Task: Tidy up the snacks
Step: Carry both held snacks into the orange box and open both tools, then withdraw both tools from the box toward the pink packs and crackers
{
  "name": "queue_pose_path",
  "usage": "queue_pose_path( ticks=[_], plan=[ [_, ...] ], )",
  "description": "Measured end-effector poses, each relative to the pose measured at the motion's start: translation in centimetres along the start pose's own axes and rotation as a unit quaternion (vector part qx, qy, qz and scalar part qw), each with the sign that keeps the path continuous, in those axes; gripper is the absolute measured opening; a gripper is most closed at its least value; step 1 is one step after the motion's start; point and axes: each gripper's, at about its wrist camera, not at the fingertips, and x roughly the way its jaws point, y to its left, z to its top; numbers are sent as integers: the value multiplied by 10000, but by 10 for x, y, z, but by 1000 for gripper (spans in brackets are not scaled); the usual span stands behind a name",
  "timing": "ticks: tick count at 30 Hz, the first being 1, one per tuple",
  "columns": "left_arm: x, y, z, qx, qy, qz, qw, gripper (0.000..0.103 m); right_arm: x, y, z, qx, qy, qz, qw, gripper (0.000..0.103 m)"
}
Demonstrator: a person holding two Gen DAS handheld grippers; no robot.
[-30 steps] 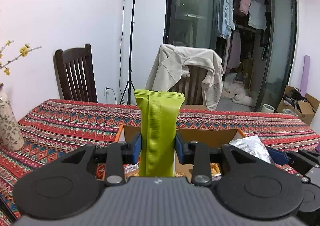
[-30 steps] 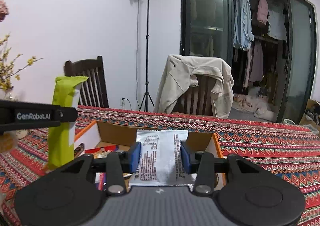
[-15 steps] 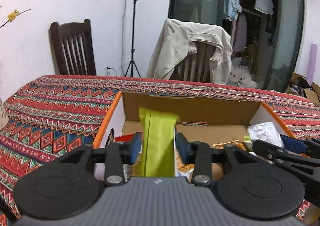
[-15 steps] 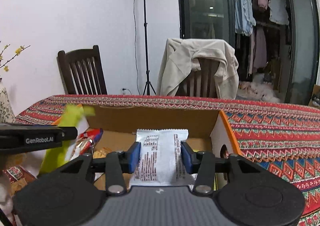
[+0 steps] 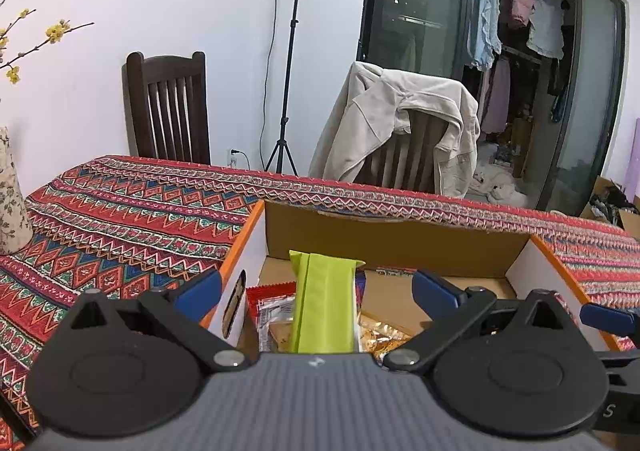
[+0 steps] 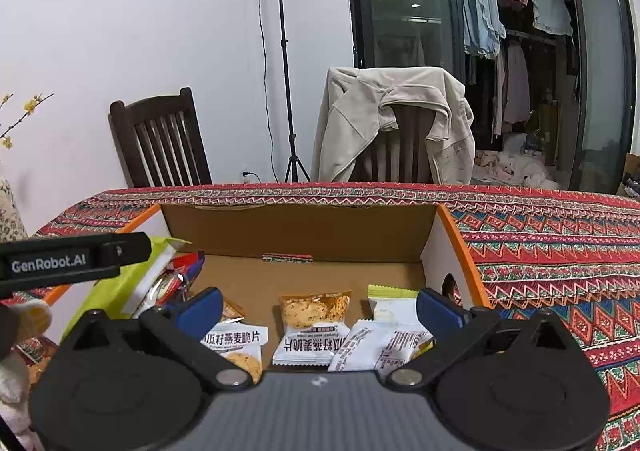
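**Release of Two Snack Packets Into the Cardboard Box**

Left gripper (image 5: 316, 289): jaws opening, spread wide, both blue pads well clear of the green packet (image 5: 324, 303). Nothing gripped. Packet positioned between the pads but free, leaning upright among the other wrappers just ahead of the gripper, inside the left end of the box (image 5: 396, 239). Upright lean judged to follow from support by the wrappers packed around its base, not from any grip.

Right gripper (image 6: 320, 305): jaws opening, likewise spread wide, pads touching nothing. White packet (image 6: 380, 345) lying flat, printed back up, directly below and between the pads, on the box floor at the right end. Two orange-and-white biscuit packets (image 6: 314, 327) resting just beside it, toward the left pad.

Both grippers tilted down into the box, held low over its floor: judged a placing posture, chosen to let each packet settle short of a drop and stay where aimed.

Box seated on the patterned table (image 6: 560, 235), open top toward the grippers, far wall standing behind the contents. Left gripper arm visible at the left edge of the right wrist view, over the green packet.

Step in hand, as judged: release complete or nearly so; withdrawal upward required before any further pick. Risk: green packet tipping over once nearby wrappers are disturbed.
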Motion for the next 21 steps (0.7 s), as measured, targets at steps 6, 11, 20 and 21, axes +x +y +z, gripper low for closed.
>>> queue_pose_path(
  ticks=[6,11,20,21],
  plan=[
    [-25,7,12,-123,-8,-38,9999,103,-28,3,7,-5,-177,-51,9998,103],
    [-50,16,13,-141,-78,45,9999,103,-52,4,6,-17,-88,90,9999,103],
    [-87,36,-10,-152,54,104,9998,103,-95,9,-13,-122,-54,143,9998,103],
    [-91,38,-14,-146,70,99,9998,103,-99,9,-16,-132,-44,133,9998,103]
  ],
)
